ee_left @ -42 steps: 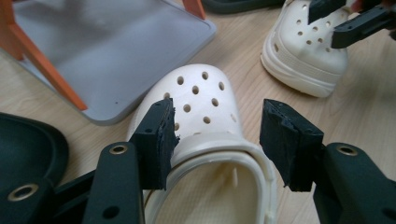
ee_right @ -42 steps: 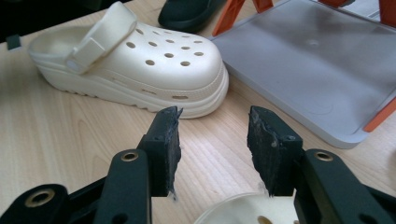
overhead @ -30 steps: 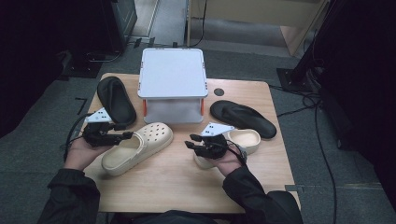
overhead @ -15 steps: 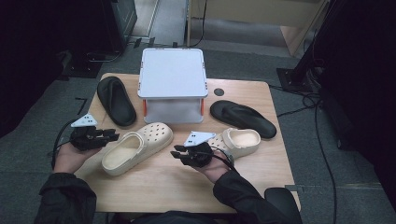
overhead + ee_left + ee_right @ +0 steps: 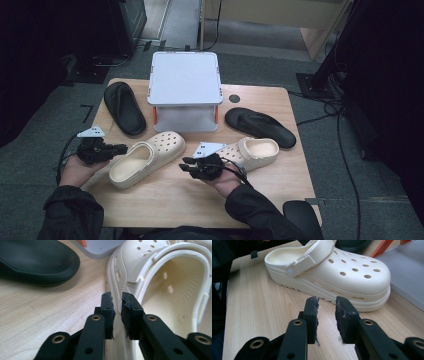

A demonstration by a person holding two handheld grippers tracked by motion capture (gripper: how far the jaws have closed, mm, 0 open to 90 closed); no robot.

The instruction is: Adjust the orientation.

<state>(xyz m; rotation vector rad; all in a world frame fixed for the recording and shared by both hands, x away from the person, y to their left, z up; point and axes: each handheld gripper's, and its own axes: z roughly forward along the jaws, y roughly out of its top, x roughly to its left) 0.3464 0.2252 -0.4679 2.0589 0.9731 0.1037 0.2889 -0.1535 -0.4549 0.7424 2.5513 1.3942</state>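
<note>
A: High view. We see a cream clog (image 5: 145, 157) on the table (image 5: 175, 200), front-left of a grey rack (image 5: 185, 80). The left hand-held gripper (image 5: 120, 148) is at its heel end. The right hand-held gripper (image 5: 185, 165) points at it from just beside.

B: Left gripper view?

A: The left hand-held gripper (image 5: 117, 305) has just been closing and is clamped on the cream clog's (image 5: 175, 290) side wall near the rim. We judge it light, soft foam that'll flex, so grip the thicker rim. The wall's lower part is hidden behind the jaws.

B: Right gripper view?

A: The right hand-held gripper (image 5: 326, 307) has just narrowed but is released, w/ bare table between its jaws. The cream clog (image 5: 342, 267) lies near. Its far side is unseen.
</note>
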